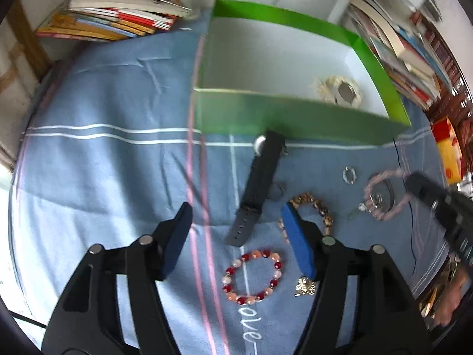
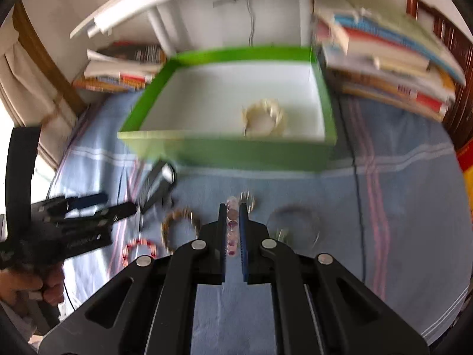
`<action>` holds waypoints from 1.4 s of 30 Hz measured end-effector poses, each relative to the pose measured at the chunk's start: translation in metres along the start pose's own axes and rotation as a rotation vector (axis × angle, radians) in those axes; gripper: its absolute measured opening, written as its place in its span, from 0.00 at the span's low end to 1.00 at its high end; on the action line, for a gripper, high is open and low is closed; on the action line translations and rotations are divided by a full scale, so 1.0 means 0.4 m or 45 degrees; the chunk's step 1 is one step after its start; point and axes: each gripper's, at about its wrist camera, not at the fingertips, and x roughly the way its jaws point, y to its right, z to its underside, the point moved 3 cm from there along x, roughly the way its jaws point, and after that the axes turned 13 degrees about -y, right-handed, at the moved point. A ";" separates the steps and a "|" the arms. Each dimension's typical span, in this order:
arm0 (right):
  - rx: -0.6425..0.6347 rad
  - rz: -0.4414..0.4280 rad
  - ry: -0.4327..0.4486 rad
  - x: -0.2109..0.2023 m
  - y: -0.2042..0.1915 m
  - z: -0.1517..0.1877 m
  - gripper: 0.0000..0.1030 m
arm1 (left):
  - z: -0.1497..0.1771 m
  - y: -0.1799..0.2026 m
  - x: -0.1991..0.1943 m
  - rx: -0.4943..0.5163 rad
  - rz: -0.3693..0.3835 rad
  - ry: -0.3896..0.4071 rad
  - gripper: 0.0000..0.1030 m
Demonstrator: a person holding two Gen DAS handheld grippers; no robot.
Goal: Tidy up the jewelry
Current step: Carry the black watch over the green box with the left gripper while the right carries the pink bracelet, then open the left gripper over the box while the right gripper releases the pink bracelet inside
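A green box (image 1: 295, 119) (image 2: 224, 151) with a white floor stands on the blue cloth and holds a cream bracelet (image 1: 343, 90) (image 2: 264, 115). My left gripper (image 1: 236, 210) is open over a black watch (image 1: 261, 183), near a red-and-pink bead bracelet (image 1: 252, 276), a brown bead bracelet (image 1: 317, 207) and a gold charm (image 1: 304, 287). My right gripper (image 2: 233, 207) is shut on a pink bead bracelet (image 2: 232, 224), which also shows in the left wrist view (image 1: 384, 198). The right wrist view is blurred.
Book stacks lie at the back left (image 1: 118, 14) and right (image 1: 408, 56) (image 2: 390, 62). A small silver ring (image 1: 349, 174) lies on the cloth. A clear round dish (image 2: 294, 224) sits right of my right gripper. A red-yellow box (image 1: 446, 148) stands at the right edge.
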 end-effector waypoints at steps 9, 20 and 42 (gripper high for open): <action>0.052 0.024 -0.049 0.034 0.015 0.059 0.08 | -0.030 0.037 0.073 0.059 0.004 -0.063 0.22; 0.070 0.020 0.043 -0.046 0.028 0.029 0.08 | -0.034 0.036 -0.093 0.058 0.046 0.092 0.20; -0.049 0.061 0.317 -0.118 0.001 -0.270 0.08 | -0.246 0.075 -0.255 0.082 0.067 0.321 0.19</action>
